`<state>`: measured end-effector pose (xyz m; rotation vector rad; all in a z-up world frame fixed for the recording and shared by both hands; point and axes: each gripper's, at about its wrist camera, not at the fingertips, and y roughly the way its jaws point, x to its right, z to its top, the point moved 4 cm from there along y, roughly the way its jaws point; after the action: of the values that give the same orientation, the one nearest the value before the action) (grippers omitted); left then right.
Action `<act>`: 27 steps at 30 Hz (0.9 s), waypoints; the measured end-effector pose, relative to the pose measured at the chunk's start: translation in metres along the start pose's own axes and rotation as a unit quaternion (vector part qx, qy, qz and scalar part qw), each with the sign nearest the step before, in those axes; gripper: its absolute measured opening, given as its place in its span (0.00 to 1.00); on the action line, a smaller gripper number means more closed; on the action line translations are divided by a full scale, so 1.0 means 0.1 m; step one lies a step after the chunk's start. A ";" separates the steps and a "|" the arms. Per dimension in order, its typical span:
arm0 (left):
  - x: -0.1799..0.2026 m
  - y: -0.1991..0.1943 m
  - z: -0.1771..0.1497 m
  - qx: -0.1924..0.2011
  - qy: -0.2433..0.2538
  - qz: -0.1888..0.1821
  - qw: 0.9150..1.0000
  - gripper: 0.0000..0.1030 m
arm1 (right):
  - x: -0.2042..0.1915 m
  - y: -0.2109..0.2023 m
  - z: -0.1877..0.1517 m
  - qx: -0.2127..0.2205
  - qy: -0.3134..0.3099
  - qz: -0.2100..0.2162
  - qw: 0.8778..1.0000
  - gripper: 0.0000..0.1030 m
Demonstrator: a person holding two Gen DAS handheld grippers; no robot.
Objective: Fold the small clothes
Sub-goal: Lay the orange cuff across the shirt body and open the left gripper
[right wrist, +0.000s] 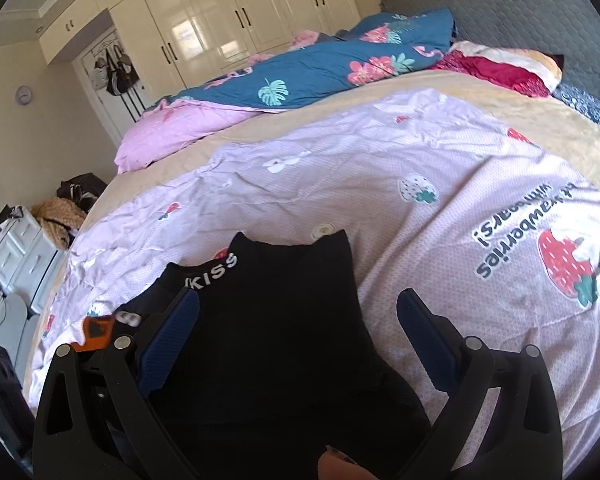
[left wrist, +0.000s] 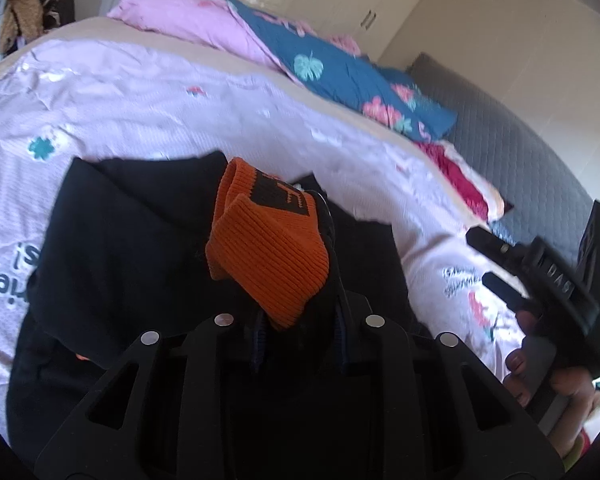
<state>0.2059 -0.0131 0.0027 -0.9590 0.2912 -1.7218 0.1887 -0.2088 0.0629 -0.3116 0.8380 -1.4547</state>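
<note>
Left gripper (left wrist: pixel 296 280): clamped on orange cuff (left wrist: pixel 266 252) of black garment (right wrist: pixel 276 320), lying on pink sheet (right wrist: pixel 380 184). Right gripper (right wrist: pixel 298 336): jaws spread, empty, above garment. Advice: lay cuff flat, edges aligned.

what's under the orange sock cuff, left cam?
The orange sock cuff is pinched in the left hand-held gripper, held over a black garment on the lilac bedsheet. The sock's remainder is hidden.

Orange ribbed cuff (left wrist: pixel 266 256), black garment (right wrist: pixel 276 320), lilac strawberry-print sheet (right wrist: pixel 400 216).
</note>
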 end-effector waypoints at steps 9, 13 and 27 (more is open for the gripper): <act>0.18 0.19 -0.18 -0.052 0.051 -0.025 0.997 0.50 | 0.08 0.08 -0.06 -0.019 0.007 -0.015 1.000 0.96; 0.24 0.14 -0.17 -0.054 0.061 -0.039 0.996 0.68 | 0.13 0.15 -0.13 -0.044 0.008 -0.011 0.999 0.96; -1.16 -0.51 0.34 0.027 -0.089 0.107 0.990 0.83 | -0.23 0.52 -0.77 -0.155 -0.091 0.032 0.983 0.65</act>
<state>0.2046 0.1178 0.0035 -0.9980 0.2216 -1.4317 0.1786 -0.1577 -0.0174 -0.6375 0.9165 -1.2143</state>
